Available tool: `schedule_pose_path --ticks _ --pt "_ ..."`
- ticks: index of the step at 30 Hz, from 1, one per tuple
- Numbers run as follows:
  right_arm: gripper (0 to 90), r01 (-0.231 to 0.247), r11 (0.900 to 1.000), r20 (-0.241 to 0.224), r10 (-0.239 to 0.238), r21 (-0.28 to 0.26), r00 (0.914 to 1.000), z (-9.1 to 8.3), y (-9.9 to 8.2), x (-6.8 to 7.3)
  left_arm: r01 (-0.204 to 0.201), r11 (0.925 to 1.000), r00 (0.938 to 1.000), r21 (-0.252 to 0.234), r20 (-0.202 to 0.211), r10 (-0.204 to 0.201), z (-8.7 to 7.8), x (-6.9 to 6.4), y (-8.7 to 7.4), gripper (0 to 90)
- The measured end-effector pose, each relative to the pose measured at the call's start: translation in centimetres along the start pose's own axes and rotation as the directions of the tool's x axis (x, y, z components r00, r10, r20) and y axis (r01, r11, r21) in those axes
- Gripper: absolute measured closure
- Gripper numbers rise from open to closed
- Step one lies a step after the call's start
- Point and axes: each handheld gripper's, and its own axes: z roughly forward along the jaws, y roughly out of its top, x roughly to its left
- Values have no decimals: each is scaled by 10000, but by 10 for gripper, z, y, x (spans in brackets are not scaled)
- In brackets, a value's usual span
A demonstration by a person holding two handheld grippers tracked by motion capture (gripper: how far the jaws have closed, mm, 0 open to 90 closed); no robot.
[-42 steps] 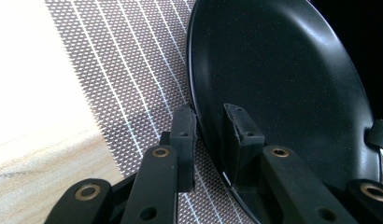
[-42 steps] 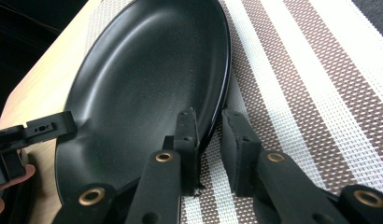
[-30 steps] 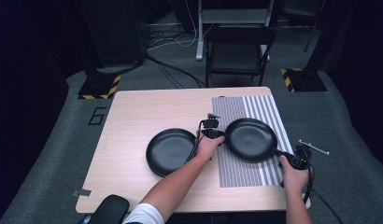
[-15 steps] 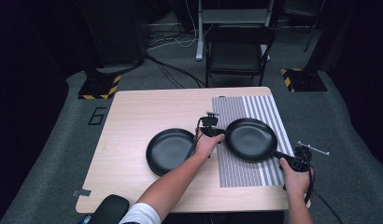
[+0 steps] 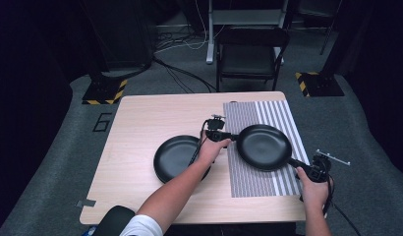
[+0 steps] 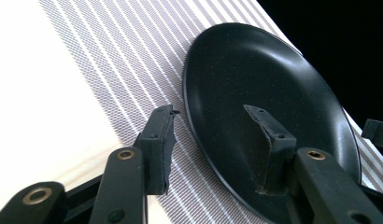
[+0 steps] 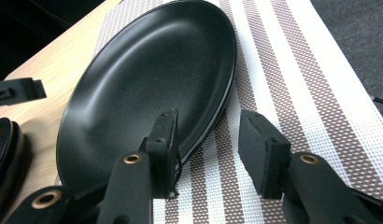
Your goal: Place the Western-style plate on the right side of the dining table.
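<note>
- the step in hand looks like letting go of the black plate (image 5: 264, 146) now that it lies flat on the striped mat (image 5: 251, 179); to do it well, both sets of fingers should spread a little wider and back straight away from the rim, low and level, so nothing catches the edge and drags the plate off the mat.
- the left gripper (image 5: 216, 133) has just been opening; its fingers (image 6: 158, 144) straddle the near rim, one over the mat, one over the plate's inside, neither pressing.
- the right gripper (image 5: 315, 169) has just been opening too; its fingers (image 7: 263, 151) stand released, the rim between them, with a clear gap showing.
- a second black plate (image 5: 177, 157) rests on the bare tabletop (image 5: 140, 128) beside the left forearm, apart from the mat.
</note>
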Motion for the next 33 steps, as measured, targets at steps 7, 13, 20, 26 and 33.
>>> schedule_pose_path --ticks 7,13,20,26,33 --pt "594 199 9997 -91 -200 -163 9998 2 4 5 122 9997 9994 -215 -318 -128 -21 14 1 544" --pt "595 252 9993 -264 -259 -263 9993 0 8 11 98 9991 9985 -420 -539 -121 -39 25 2 547" --pt "595 470 9988 -399 -476 -143 9981 5 9 20 -179 9962 9977 -855 -659 123 -66 35 4 546" --pt "594 877 9961 -494 -878 -48 9949 2 10 30 -260 9946 9958 -1007 -896 170 -87 45 3 548" --pt "593 1218 9925 -572 -1218 -43 9909 -4 9 37 -340 9927 9931 -1157 -1157 205 -108 55 -2 550"
